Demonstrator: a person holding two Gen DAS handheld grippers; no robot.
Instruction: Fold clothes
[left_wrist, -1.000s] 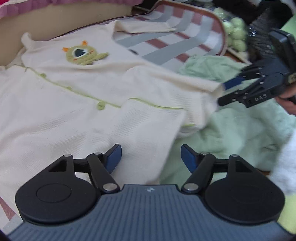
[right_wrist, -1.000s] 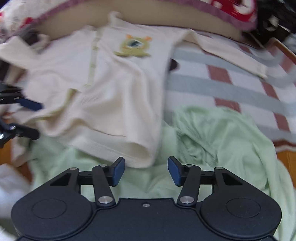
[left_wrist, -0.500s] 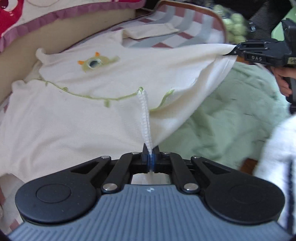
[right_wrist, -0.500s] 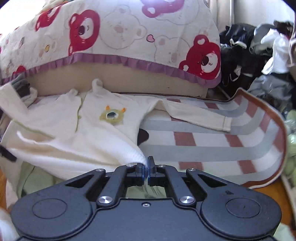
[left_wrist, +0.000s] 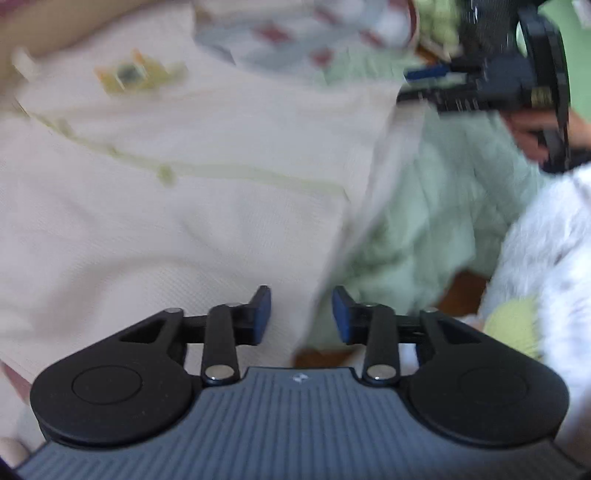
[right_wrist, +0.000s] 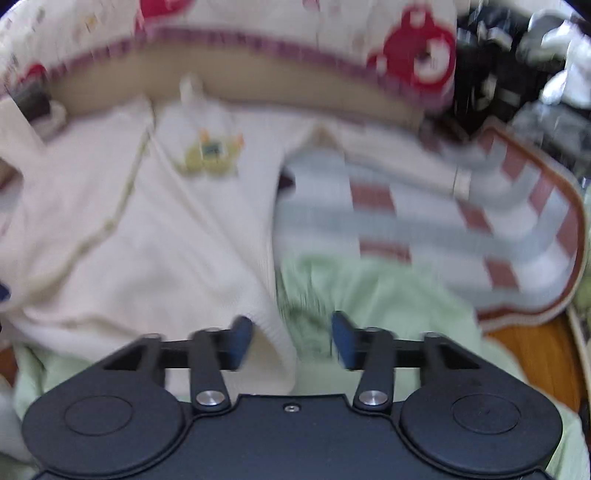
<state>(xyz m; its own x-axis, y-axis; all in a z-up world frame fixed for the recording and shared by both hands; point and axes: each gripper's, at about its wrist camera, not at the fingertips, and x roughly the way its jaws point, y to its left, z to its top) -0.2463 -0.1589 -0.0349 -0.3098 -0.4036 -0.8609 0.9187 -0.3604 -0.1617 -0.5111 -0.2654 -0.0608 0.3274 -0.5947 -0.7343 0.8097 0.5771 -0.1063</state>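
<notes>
A cream baby top (left_wrist: 166, 206) with green trim and a green monster patch (left_wrist: 133, 75) lies spread out; both views are blurred by motion. My left gripper (left_wrist: 301, 319) is open, its fingers straddling the top's lower hem edge. My right gripper (right_wrist: 291, 338) is open at the top's (right_wrist: 166, 240) other hem corner, which lies between its fingers. The right gripper also shows in the left wrist view (left_wrist: 424, 85), open at the top's far edge.
A light green garment (right_wrist: 369, 295) lies under and beside the top. A red, grey and white striped mat (right_wrist: 461, 221) lies behind. A bear-print quilt (right_wrist: 295, 29) is at the back, with dark clothes (right_wrist: 517, 55) piled at the right. A white fluffy item (left_wrist: 546, 240) is at right.
Half a second ago both grippers were shut on the top's hem and held it stretched and lifted. Now both have opened, and the hem has dropped back onto the surface.
</notes>
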